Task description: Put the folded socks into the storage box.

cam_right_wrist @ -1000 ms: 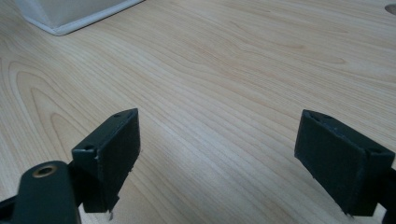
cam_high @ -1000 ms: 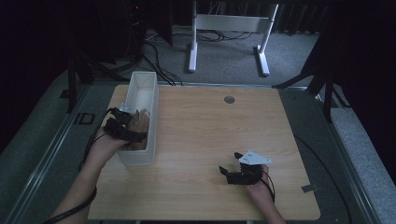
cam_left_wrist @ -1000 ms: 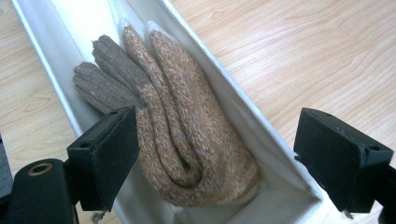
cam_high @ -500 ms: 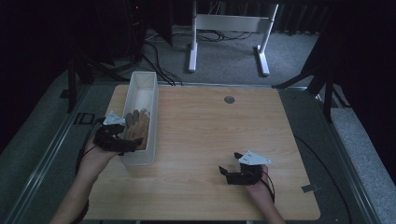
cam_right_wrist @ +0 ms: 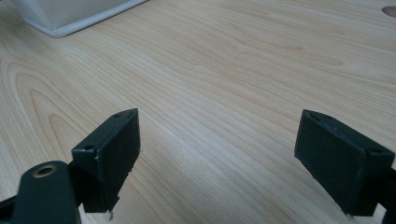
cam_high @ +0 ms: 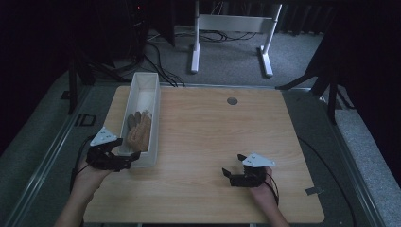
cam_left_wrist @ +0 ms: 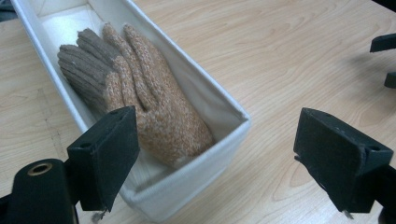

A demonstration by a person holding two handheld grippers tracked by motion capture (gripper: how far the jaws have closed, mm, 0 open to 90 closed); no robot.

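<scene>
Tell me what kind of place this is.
Probably a lab or recording workspace, not a home: a bare wooden table, loose cables on grey carpet, a white equipment stand, dark surroundings.

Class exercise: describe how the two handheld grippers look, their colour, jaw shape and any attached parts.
Both the left gripper and right gripper are black, each topped by a grey three-cornered plate. Their jaws are blocky rectangular pads; a brass-coloured ring sits beside one. Dark cables trail back.

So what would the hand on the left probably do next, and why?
Probably draw the left gripper a little farther from the white bin: its fingers are open and empty, and the knit gloves already lie inside the bin, so nothing seems left to grasp.
</scene>
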